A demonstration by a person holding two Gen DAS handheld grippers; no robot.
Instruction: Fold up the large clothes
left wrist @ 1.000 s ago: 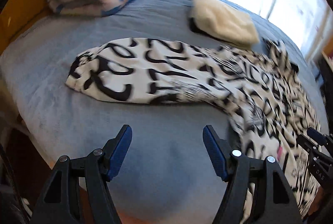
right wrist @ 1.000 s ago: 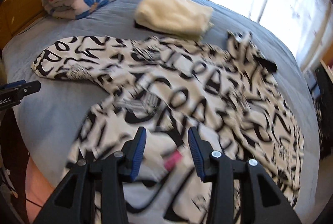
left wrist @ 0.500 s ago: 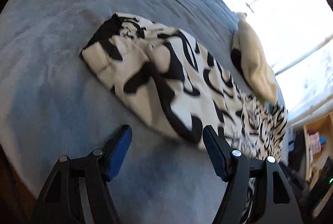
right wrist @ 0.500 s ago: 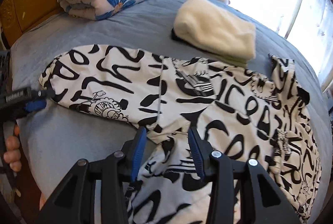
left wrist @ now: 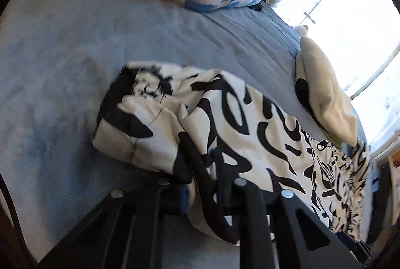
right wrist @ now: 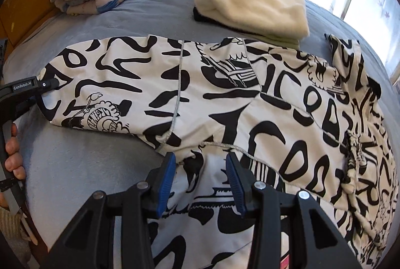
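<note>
Daylight floods in from the window [left wrist: 350, 6] at upper right, and we see it blown out to pure white in both views. The bed cover [right wrist: 87, 169] reads evenly lit, shadows soft. Left wrist view is smeared by motion blur, worst on the patterned garment [left wrist: 155, 119]. Right wrist view is sharper. Fisheye bending and dark corners frame both.

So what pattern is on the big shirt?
White with bold black squiggles and cartoon doodles on the shirt, clearest in the right wrist view.
</note>
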